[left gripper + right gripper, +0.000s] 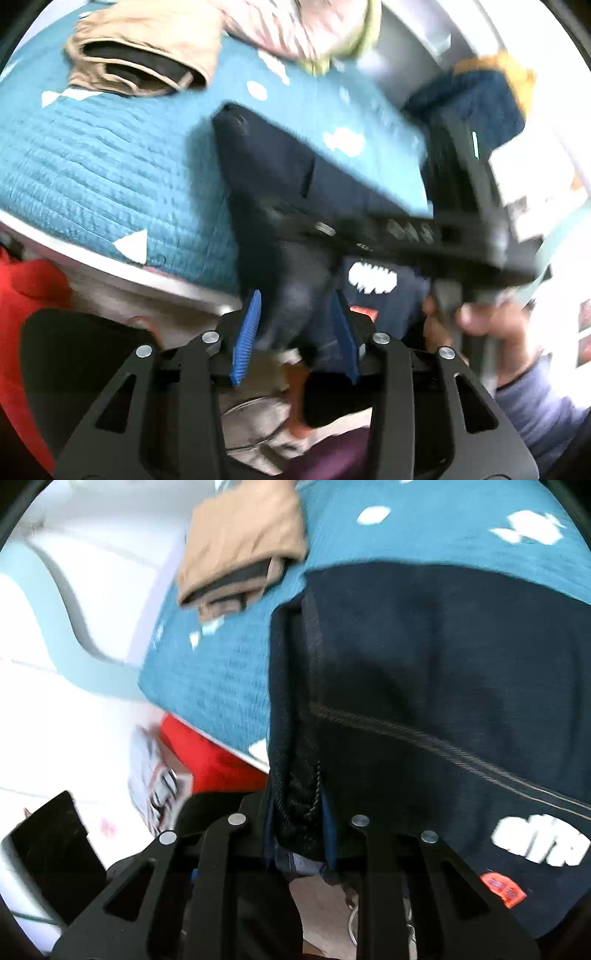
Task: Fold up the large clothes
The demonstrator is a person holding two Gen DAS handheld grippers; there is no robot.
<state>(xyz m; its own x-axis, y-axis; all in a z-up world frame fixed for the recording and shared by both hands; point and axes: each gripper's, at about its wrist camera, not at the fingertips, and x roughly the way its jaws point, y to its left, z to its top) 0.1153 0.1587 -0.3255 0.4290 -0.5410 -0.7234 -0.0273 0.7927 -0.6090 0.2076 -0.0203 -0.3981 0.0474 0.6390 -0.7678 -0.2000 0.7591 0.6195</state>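
Dark blue jeans (424, 686) hang off the bed (92, 166). The left claw (295, 332) and right claw (299, 827) both pinch them, to lift and fold.

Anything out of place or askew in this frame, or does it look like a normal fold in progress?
Nothing stands out. Both hand-held grippers, left and right, pinch the dark navy garment over the teal quilt. The folded tan garment lies apart. Motion blur only.
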